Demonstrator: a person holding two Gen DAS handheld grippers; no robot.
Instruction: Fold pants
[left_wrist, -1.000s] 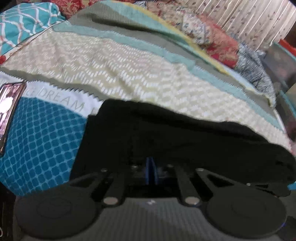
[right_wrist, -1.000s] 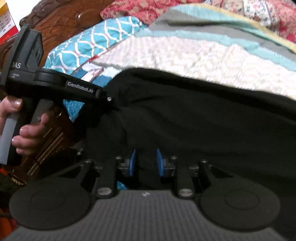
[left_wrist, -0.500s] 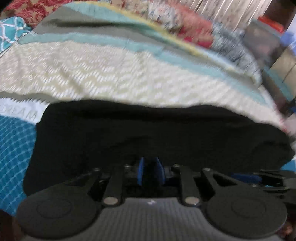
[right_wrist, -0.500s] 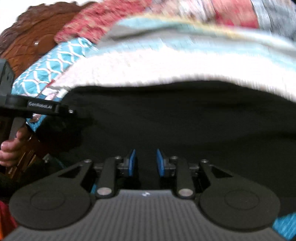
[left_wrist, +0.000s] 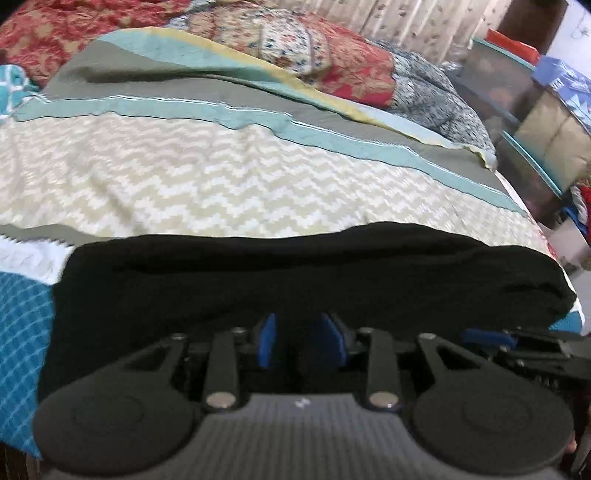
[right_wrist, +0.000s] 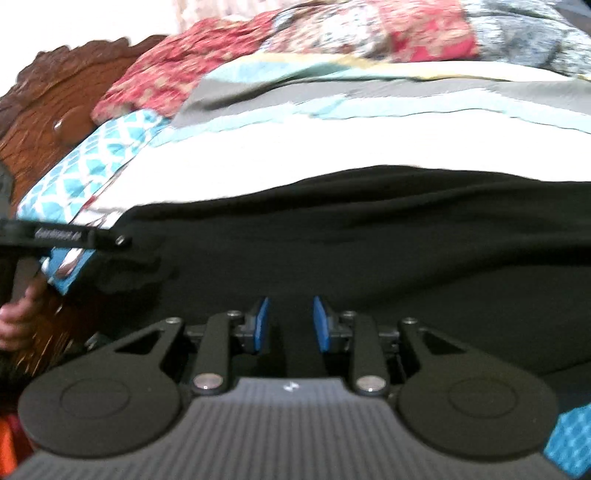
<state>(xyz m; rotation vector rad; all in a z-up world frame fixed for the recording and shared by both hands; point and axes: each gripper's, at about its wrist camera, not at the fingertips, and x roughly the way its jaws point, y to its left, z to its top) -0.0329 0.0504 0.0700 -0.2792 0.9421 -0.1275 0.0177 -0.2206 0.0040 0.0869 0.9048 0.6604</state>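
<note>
The black pants (left_wrist: 295, 273) lie folded in a wide band across the near edge of the bed; they also fill the middle of the right wrist view (right_wrist: 369, 236). My left gripper (left_wrist: 297, 341) is open, its blue pads just above the near edge of the pants, nothing between them. My right gripper (right_wrist: 290, 325) is open too, over the pants' near edge, empty. The right gripper's tip (left_wrist: 487, 338) shows at the right in the left wrist view. The left gripper's body (right_wrist: 66, 236) shows at the left in the right wrist view.
The bed has a patchwork quilt (left_wrist: 221, 177) with chevron, teal and grey bands. Red floral pillows (left_wrist: 332, 51) lie at the far side. A carved wooden headboard (right_wrist: 55, 103) stands at the left. Boxes and clutter (left_wrist: 535, 122) stand beyond the bed's right edge.
My left gripper has opened and let go of the pants. Both grippers have shifted right and slightly back. The pants now lie flat in a folded band.
</note>
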